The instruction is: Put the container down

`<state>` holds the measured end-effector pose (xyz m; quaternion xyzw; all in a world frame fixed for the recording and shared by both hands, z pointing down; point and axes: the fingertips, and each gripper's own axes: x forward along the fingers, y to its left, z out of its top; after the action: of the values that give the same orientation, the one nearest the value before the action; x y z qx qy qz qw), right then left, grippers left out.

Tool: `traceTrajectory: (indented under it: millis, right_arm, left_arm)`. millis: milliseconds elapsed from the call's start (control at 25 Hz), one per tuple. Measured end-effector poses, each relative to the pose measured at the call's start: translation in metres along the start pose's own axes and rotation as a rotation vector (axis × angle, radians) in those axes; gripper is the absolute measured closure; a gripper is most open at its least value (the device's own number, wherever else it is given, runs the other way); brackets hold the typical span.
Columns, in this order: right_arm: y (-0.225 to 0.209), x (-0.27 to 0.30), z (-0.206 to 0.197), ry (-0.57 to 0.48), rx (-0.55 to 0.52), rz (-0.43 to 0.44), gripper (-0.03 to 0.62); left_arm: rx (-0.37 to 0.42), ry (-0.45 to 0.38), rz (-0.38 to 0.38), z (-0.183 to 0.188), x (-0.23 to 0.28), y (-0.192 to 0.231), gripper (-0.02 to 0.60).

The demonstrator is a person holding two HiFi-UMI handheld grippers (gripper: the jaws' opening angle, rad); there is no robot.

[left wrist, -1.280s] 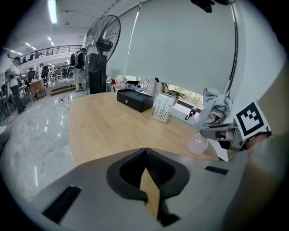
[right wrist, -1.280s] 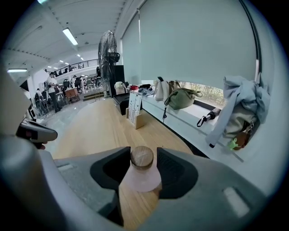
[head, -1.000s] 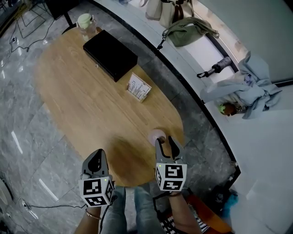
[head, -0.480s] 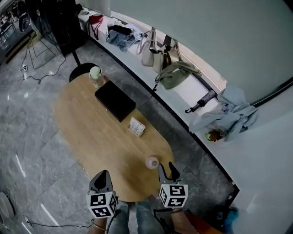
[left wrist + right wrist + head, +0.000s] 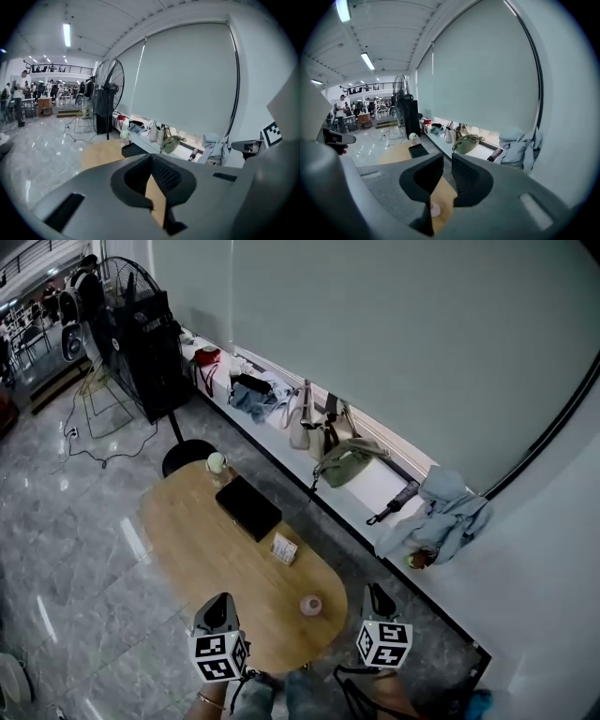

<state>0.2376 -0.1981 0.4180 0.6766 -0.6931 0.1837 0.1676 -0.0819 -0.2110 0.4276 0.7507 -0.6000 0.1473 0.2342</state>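
Since the small pink container (image 5: 311, 605) stands on the wooden counter (image 5: 202, 531), near its lower end in the head view and touched by neither gripper, the putting-down looks done. It lies between the two grippers, left of the right gripper (image 5: 377, 595) and right of the left gripper (image 5: 218, 602), and the right one is nearer. The right gripper's fingers have just been closing and stand a narrow gap apart with nothing between them. In the right gripper view the container shows low in the frame, under the fingers. The left gripper's fingers are clenched together, empty. Seen from above the container is round, so it seems upright.
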Motion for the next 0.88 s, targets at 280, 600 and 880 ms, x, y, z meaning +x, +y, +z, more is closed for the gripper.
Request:
traceTrajectory:
  millis: [280,600,880]
  right_arm:
    - [-0.015,-0.049,0.044,-0.075,0.062,-0.037,0.580]
    - [-0.014,-0.068,0.064,-0.099,0.048,-0.042,0.588]
    - [-0.012,-0.067,0.065,-0.087,0.052,-0.057,0.588]
  left_arm:
    - [0.000,-0.107,-0.039,0.064,-0.031,-0.003,0.588]
    - [0.000,-0.173,-0.061,0.099,-0.036,-0.005,0.588]
    - [0.016,-0.170,-0.068,0.098,-0.033,-0.002,0.588]
